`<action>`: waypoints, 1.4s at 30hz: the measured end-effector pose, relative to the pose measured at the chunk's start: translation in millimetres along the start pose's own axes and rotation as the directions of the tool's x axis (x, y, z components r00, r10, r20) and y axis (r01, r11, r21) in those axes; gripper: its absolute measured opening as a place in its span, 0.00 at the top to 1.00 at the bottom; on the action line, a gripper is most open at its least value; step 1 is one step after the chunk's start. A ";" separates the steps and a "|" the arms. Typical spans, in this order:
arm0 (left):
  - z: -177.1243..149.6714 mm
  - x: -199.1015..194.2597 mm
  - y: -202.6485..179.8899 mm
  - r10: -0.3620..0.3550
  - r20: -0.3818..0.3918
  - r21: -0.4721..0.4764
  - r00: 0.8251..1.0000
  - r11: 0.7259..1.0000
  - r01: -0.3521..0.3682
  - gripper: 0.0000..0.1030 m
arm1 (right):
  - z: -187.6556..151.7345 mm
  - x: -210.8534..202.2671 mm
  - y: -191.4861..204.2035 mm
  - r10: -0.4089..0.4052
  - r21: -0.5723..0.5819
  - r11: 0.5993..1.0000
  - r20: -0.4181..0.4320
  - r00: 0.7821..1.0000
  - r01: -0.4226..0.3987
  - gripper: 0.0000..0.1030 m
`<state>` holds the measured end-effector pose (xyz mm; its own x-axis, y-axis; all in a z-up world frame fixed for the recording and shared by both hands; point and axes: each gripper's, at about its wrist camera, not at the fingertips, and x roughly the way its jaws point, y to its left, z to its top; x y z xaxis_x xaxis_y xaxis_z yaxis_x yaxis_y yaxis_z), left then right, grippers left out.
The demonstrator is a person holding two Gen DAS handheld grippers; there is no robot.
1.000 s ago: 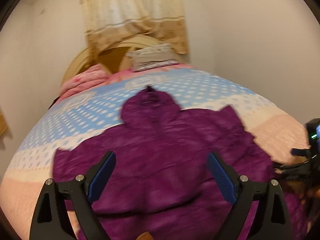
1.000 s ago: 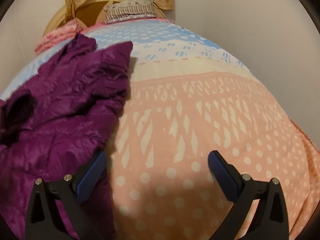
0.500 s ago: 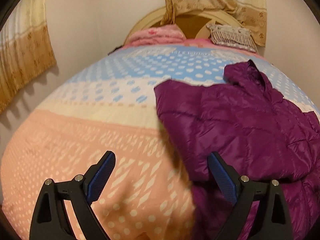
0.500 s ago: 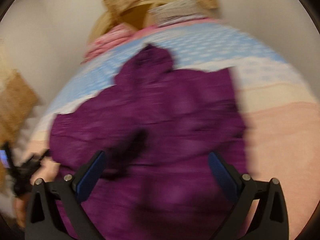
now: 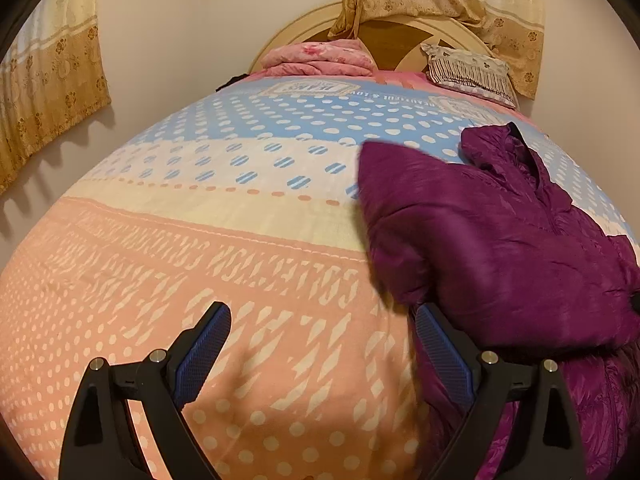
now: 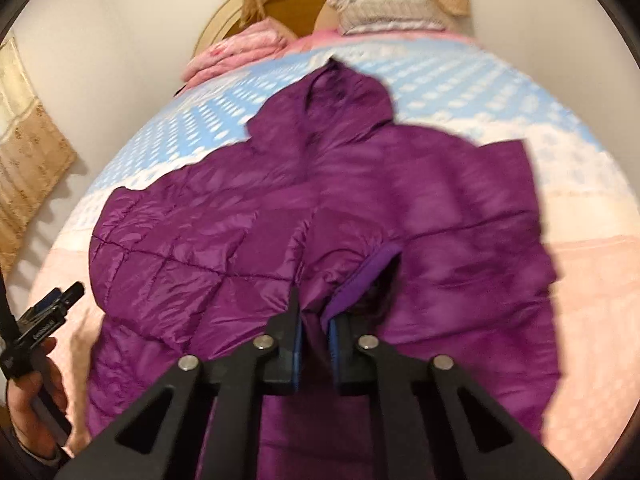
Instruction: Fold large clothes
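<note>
A purple hooded puffer jacket [image 6: 320,216] lies spread on the bed, hood toward the headboard. My right gripper [image 6: 314,344] is shut on a fold of the jacket's fabric near its middle, by a sleeve cuff. In the left wrist view the jacket [image 5: 500,248] lies at the right, one sleeve folded over the body. My left gripper [image 5: 320,356] is open and empty over the bedspread, its right finger at the jacket's left edge. The left gripper also shows in the right wrist view [image 6: 44,320], held in a hand at the far left.
The bed has a pink, cream and blue dotted bedspread [image 5: 200,240]. A folded pink blanket [image 5: 320,58] and a pillow [image 5: 468,72] lie by the round headboard. Curtains [image 5: 48,92] hang on the walls at the left and behind.
My right gripper has swung left over the jacket and shut on its fabric. My left gripper has swung left off the jacket to the bedspread beside it.
</note>
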<state>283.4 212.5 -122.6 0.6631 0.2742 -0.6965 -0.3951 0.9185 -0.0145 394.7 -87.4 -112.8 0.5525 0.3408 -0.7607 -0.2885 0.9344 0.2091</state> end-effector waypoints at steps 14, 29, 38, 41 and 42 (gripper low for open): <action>38.2 -22.4 -54.0 -0.112 0.074 0.043 0.991 0.993 0.109 0.09 | -12.6 -26.9 -68.6 -0.159 0.153 0.977 0.040 0.986 0.151 0.52; 33.2 67.2 -135.9 -0.098 -0.051 0.136 0.994 0.985 0.105 0.09 | -4.4 12.7 -29.4 -0.072 0.096 0.993 0.042 0.997 0.067 0.46; 23.1 79.8 -125.8 -0.143 -0.078 0.103 0.987 0.983 0.151 0.05 | -24.0 32.9 -31.7 -0.127 0.038 0.991 0.056 0.990 0.125 0.46; 21.0 79.2 -124.8 -0.147 -0.074 0.096 0.986 0.983 0.154 0.05 | -26.3 34.6 -30.8 -0.136 0.035 0.990 0.057 0.989 0.134 0.46; 20.7 79.7 -125.3 -0.147 -0.075 0.095 0.986 0.983 0.154 0.05 | -26.3 34.5 -30.8 -0.138 0.034 0.990 0.054 0.989 0.136 0.46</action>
<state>398.9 125.1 -161.5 0.6645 0.1137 -0.7386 -0.2260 0.9727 -0.0536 402.1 -107.1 -161.7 0.6286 0.2136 -0.7479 -0.1834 0.9751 0.1243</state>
